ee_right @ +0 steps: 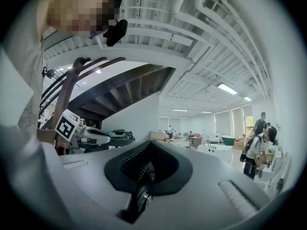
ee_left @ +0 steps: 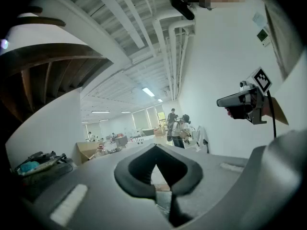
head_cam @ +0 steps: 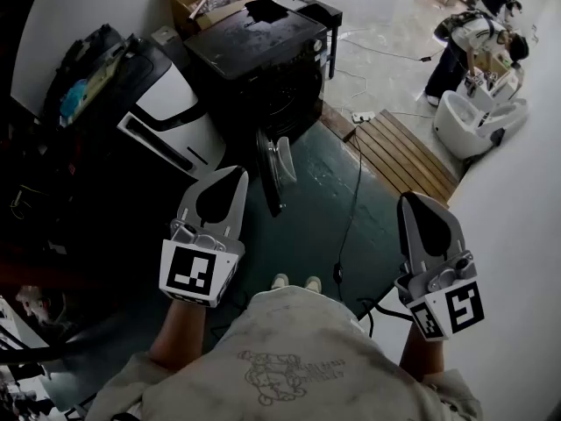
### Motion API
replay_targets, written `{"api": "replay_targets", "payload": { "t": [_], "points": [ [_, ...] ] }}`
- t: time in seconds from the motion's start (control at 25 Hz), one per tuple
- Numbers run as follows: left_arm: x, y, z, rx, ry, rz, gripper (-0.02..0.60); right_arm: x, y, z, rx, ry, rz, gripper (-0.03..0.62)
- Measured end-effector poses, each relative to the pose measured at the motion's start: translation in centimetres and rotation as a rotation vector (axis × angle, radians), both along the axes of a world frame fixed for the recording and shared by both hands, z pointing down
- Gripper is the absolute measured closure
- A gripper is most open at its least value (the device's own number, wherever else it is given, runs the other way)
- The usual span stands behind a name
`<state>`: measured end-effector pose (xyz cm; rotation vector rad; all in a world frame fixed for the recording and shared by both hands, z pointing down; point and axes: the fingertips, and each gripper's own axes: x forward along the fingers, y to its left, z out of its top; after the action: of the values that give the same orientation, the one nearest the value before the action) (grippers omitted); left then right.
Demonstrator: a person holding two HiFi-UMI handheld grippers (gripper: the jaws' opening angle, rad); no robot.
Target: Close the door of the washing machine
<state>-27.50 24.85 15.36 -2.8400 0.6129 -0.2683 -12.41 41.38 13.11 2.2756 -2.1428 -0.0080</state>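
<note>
The left gripper (head_cam: pixel 231 181) has its two jaws pressed together with nothing between them; its own view shows the dark pads meeting at the tip, with a small sliver of floor visible through the hollow behind. The right gripper (head_cam: pixel 412 203) is likewise closed and empty. In the head view both are held up in front of the person's chest, on the near side of the washing machine (head_cam: pixel 254 46) and touching nothing.

The washing machine is a black box standing beyond the grippers. Its round door (head_cam: pixel 272 169) stands open, swung out from the front toward the person and seen almost edge-on, so the drum opening behind it is dark and hard to make out. The left gripper's tip is just beside the door's outer edge without touching it; the right gripper is well apart from the machine, to its right.

A black cable (head_cam: pixel 351 196) runs along the green floor from the machine's right side toward the person's shoes (head_cam: pixel 296 282). A slatted wooden platform (head_cam: pixel 403 152) lies to the right of the machine. To its left is a dark heap with white panels, too shadowed to identify.

Neither gripper view shows the machine or its door; both look level across the room. The left gripper view catches the right gripper against a white wall, and the right gripper view shows the left gripper under a dark staircase (ee_right: pixel 124 87).
</note>
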Motion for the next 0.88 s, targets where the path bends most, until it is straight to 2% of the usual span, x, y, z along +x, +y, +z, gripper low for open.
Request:
{"api": "replay_targets", "payload": {
  "t": [0.2,0.48,0.72,0.8,0.84,0.88],
  "points": [
    [0.0,0.5,0.4,-0.010,-0.010,-0.009,0.580,0.2,0.4,0.1,0.024,-0.041,-0.011,0.566],
    [0.1,1.0,1.2,-0.039,-0.022,-0.027,0.580,0.2,0.7,0.8,0.010,-0.058,-0.034,0.566],
    [-0.1,0.9,1.4,-0.055,0.014,-0.076,0.578,0.7,1.4,2.1,-0.010,-0.072,-0.037,0.566],
    [-0.1,0.5,2.0,-0.060,0.006,-0.096,0.475,0.9,1.5,2.5,-0.019,-0.075,-0.038,0.566],
    [-0.1,0.2,2.3,-0.060,-0.004,-0.105,0.440,1.0,1.5,2.8,-0.025,-0.076,-0.038,0.566],
    [0.0,0.0,2.6,-0.060,-0.009,-0.114,0.439,1.1,1.6,3.1,-0.032,-0.077,-0.037,0.566]
  ]
}}
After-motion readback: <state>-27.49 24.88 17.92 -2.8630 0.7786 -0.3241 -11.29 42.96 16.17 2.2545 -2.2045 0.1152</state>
